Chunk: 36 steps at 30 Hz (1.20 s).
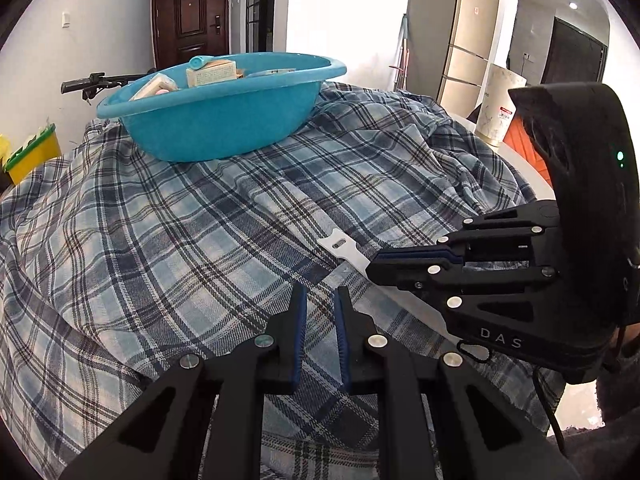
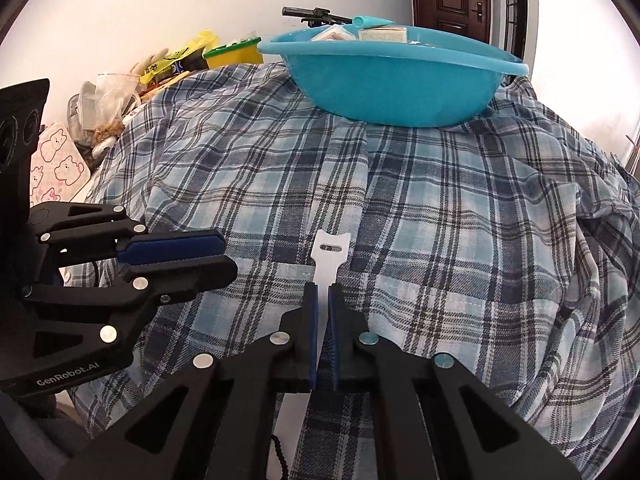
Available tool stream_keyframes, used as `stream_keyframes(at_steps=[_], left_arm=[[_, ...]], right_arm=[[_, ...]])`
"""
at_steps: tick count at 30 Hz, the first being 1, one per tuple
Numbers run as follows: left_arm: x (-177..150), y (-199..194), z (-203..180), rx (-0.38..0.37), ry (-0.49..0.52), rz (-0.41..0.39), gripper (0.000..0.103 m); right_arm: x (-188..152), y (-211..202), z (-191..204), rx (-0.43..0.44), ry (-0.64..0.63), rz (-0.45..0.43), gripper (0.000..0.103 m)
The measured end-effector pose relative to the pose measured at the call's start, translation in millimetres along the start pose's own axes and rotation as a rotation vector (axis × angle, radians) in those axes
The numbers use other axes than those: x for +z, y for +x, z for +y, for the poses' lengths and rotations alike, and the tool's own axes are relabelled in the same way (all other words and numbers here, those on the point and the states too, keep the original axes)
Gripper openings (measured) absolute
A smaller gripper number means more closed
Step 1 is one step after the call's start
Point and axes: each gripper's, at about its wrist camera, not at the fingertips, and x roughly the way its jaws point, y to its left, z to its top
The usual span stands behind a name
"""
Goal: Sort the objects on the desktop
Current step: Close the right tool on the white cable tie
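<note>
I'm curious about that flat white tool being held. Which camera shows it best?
The right wrist view: the white tool runs straight out between its jaws, notched end and slot fully visible. The left wrist view shows it from the side, its middle hidden behind the right gripper.

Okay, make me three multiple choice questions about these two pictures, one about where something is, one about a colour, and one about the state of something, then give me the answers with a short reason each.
1. Where does the basin stand?
A. on the plaid cloth
B. on the floor
C. on a shelf

2. What colour is the basin?
A. red
B. blue
C. white

3. What is the right tool doing?
A. hanging open and empty
B. gripping the flat white strip
C. holding the basin's rim

Answers: 1 A, the basin sits on the far part of the cloth. 2 B, its wall and rim are blue. 3 B, the strip runs between its closed fingers, while the left tool stands empty.
</note>
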Motion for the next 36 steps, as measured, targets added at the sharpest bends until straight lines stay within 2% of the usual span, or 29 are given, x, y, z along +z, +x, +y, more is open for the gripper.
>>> stream_keyframes(at_steps=[4,8,13,15,19,25,30,36], left_arm=[[-1.9,13.5,4.5,-0.02,-0.027,0.062,0.015],[-2.5,13.7,9.3,-0.023,-0.051,0.059,0.01],[-3.0,12.6,5.5,-0.017,-0.026,0.056,0.003],[-3.3,8.0,5.1,-0.04,-0.023,0.03,0.003],[-1.7,3.1,5.4,-0.021,-0.021,0.012,0.003],[-1.5,13.1,4.5,-0.011,-0.01,0.066,0.003],[-1.5,15.2,9.7,-0.046,-0.032,0.067,0.003],[-1.9,15.7,5.8,-0.023,-0.013,0.067,0.003]], right_arm=[[-0.3,0.3,-1.2,0.016,0.014,0.0,0.004],[0.5,0.8,0.1,0.006,-0.001,0.002,0.005],[3.5,1.3,-1.0,-0.005,-0.018,0.016,0.011],[4.1,1.3,-0.9,-0.009,-0.023,0.018,0.012],[5.1,-0.8,-0.7,-0.01,-0.015,0.012,0.012],[7.0,2.4,3.3,-0.017,-0.035,0.031,0.012],[5.9,4.1,4.4,-0.021,-0.032,0.035,0.016],[4.2,3.7,6.7,-0.043,-0.05,0.023,0.016]])
